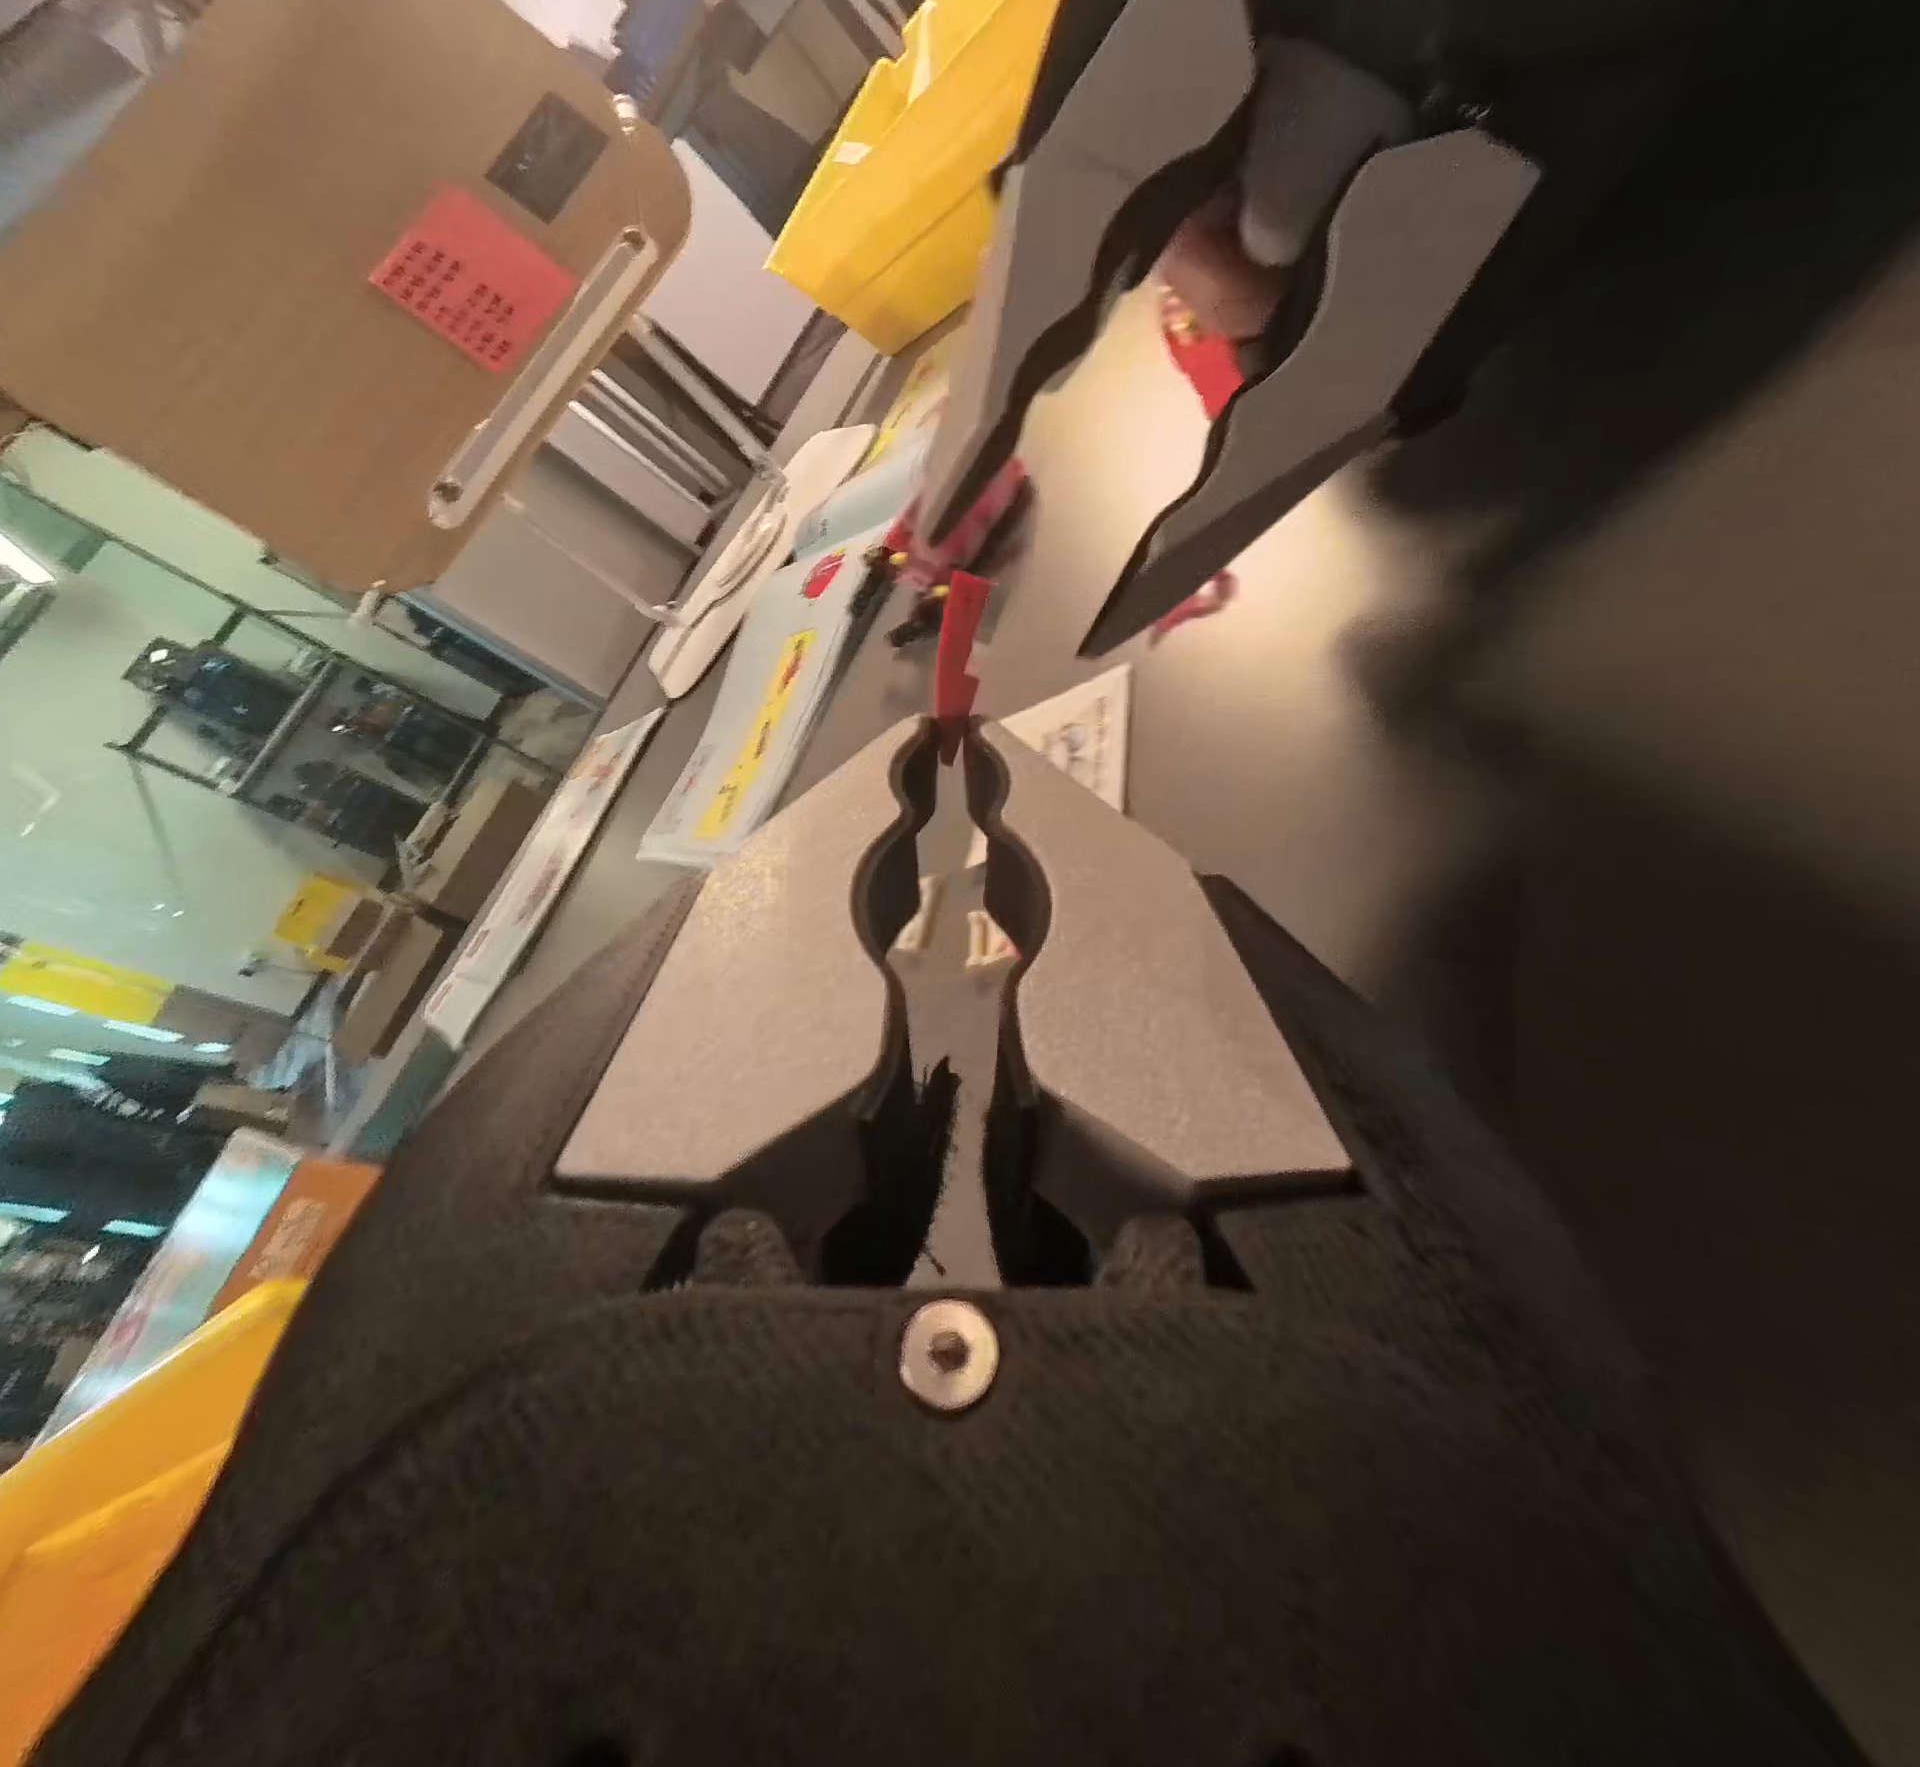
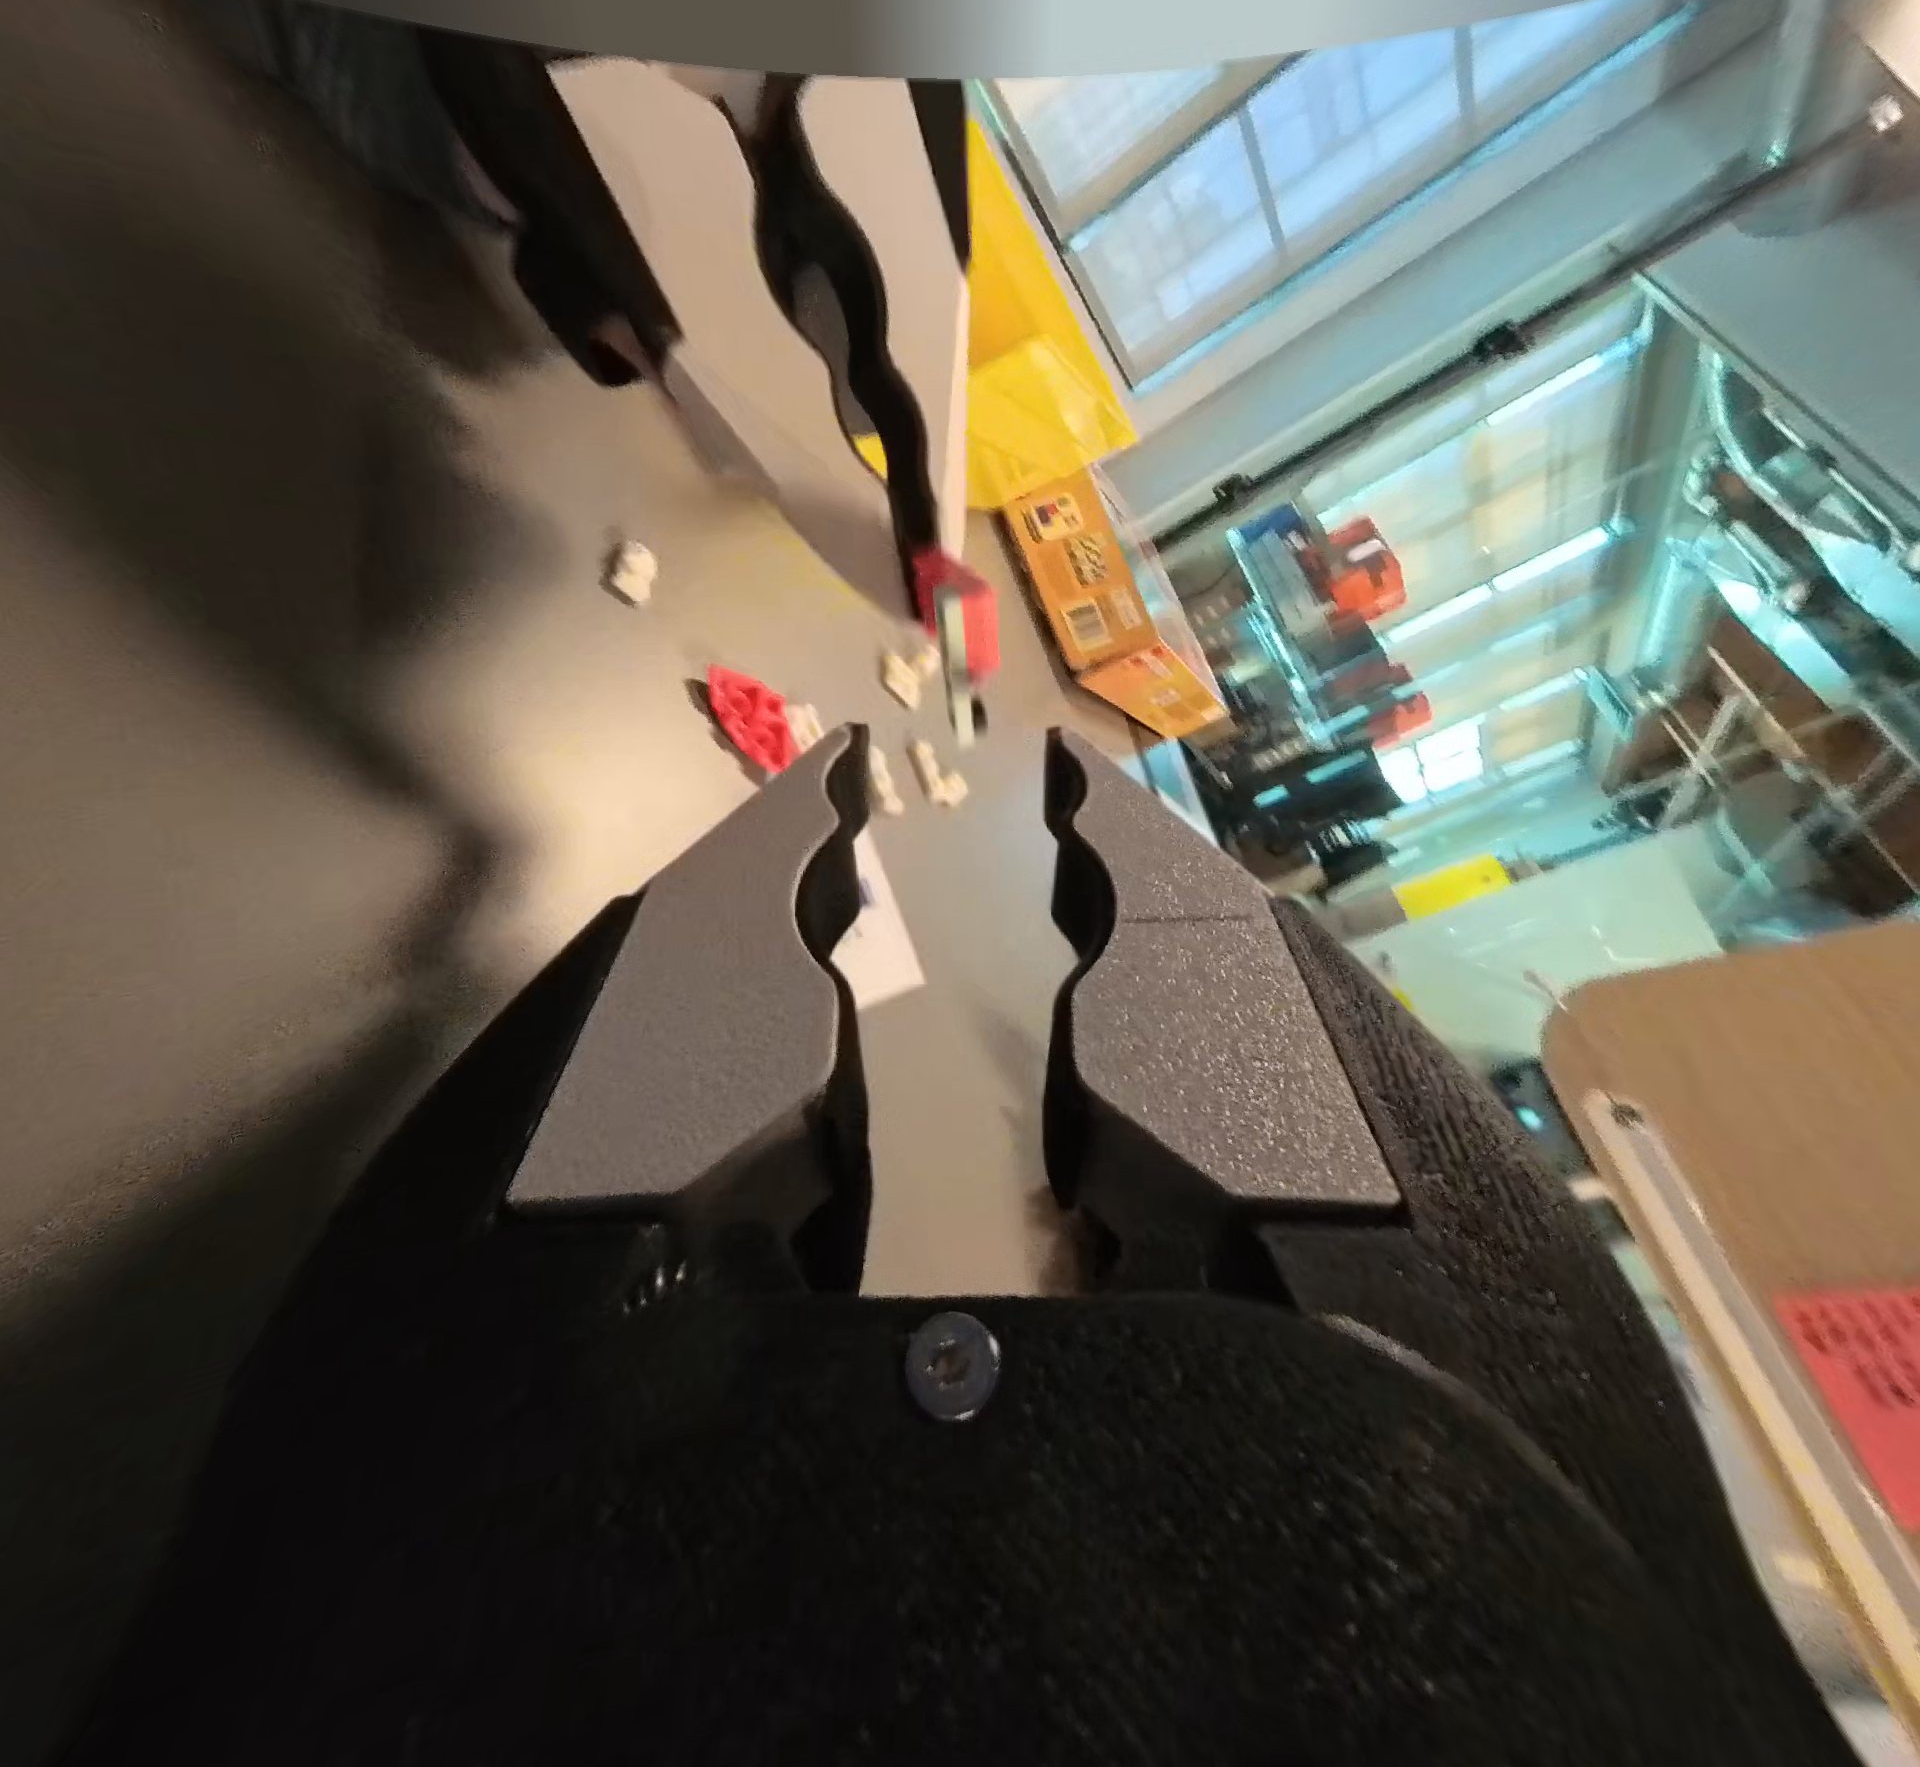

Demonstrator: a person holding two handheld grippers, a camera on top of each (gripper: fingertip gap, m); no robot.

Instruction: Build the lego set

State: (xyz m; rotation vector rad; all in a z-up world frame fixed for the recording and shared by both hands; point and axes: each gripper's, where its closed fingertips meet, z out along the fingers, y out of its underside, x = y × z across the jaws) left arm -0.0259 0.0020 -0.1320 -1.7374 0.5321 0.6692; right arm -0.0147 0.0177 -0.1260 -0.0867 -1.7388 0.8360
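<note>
- The left gripper [image 1: 951,730] has its two tips pressed together on a thin red building piece [image 1: 958,652]. The red piece sticks out past the tips.
- In the right wrist view the same red piece [image 2: 951,595] has a small grey part fixed to it, held up above the grey table [image 2: 727,616].
- The right gripper [image 2: 951,751] is spread wide, and nothing is between its fingers [image 2: 831,782].
- The right gripper hangs just over the red piece, close to it but not touching.
- Small white bricks [image 2: 925,772] lie on the table under the red piece.
- A flat red plate with holes [image 2: 753,709] lies on the table beside the white bricks.
- An orange box [image 2: 1112,616] with pictures and a bar code lies past the red piece. Its writing is too blurry to read.
- A booklet with yellow stripes [image 1: 748,751] lies on the table next to the red piece.
- A yellow bag [image 1: 925,148] sits farther back behind the red piece.
- A brown board [image 1: 343,231] with a pink sticker [image 1: 473,294] stands well apart from the red piece.
</note>
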